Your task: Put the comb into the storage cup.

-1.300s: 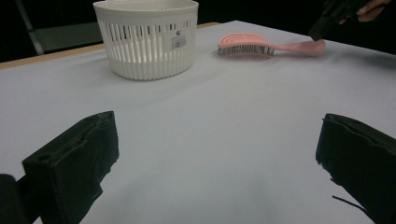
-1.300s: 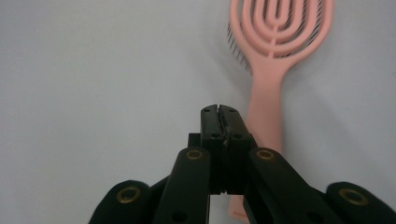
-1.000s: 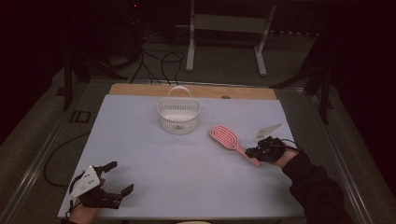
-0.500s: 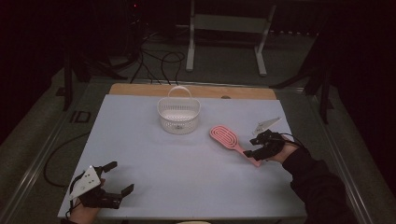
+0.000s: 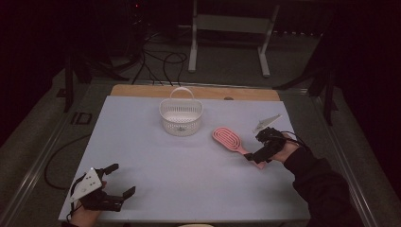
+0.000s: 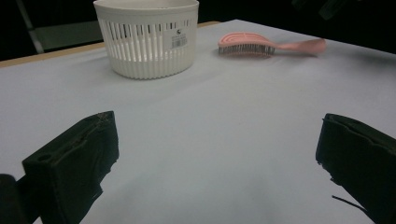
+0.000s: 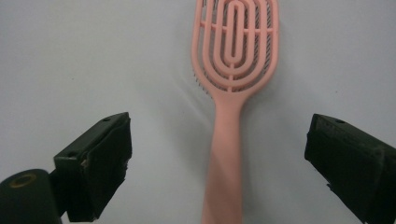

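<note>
A pink hairbrush [image 5: 229, 140] lies flat on the white table [image 5: 189, 179], right of centre, bristles down and handle toward the person. My right gripper [image 5: 256, 157] sits over the handle end. Its jaws have just been opening and stand wide on either side of the handle without touching it; in the right gripper view the hairbrush [image 7: 236, 46] runs up between them, with my right gripper [image 7: 219, 126] open. My left gripper [image 5: 122, 179] rests at the near left corner, open and with nothing between its jaws [image 6: 219, 130]. A white slotted basket [image 5: 181, 118] stands upright at the far centre.
From the left gripper view the basket [image 6: 147, 37] and hairbrush [image 6: 261, 44] lie far ahead across bare table. A wooden strip [image 5: 142, 91] edges the table's far side. Beyond it stand a metal frame [image 5: 231, 28] and floor cables [image 5: 161, 61].
The right gripper's jaws have spread apart and let go of the hairbrush handle. The brush lies where it was. The left gripper has stayed put.
</note>
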The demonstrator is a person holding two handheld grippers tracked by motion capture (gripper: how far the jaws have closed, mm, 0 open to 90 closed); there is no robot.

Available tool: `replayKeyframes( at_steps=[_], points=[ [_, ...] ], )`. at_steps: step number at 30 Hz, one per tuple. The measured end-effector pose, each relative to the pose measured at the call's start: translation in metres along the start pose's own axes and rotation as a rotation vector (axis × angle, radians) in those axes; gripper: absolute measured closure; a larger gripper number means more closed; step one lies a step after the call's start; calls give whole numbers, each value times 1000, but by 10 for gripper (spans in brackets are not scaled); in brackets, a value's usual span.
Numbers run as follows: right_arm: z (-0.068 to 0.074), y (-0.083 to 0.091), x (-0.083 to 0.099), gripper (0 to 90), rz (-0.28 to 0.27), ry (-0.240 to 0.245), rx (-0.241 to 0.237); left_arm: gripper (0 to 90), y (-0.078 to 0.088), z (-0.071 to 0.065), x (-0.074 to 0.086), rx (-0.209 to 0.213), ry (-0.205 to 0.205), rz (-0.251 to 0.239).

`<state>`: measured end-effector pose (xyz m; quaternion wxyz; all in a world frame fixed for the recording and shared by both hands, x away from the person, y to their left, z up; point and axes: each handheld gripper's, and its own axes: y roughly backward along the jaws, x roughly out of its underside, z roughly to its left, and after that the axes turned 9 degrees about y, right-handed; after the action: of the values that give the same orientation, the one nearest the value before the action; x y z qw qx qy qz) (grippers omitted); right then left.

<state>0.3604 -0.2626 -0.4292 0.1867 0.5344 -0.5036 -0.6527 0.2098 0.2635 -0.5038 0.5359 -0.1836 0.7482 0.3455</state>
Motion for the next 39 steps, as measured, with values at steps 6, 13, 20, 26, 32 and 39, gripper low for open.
replayKeyframes(
  at_steps=[6,13,20,26,32,39],
  points=[
    [-3,-1,-7,74,30,2,3,2,0,0,0,0,0,1],
    [-2,-8,-15,74,102,28,8,2,0,0,0,1,2,1],
    [-1,-18,-21,74,144,48,14,2,0,0,0,0,5,2],
    [-1,-28,-22,93,165,56,7,2,0,0,0,0,3,2],
    [-3,-39,-22,124,192,36,9,2,0,0,0,0,3,2],
    [-5,-50,-22,155,216,11,10,2,0,0,0,1,2,1]
  ],
)
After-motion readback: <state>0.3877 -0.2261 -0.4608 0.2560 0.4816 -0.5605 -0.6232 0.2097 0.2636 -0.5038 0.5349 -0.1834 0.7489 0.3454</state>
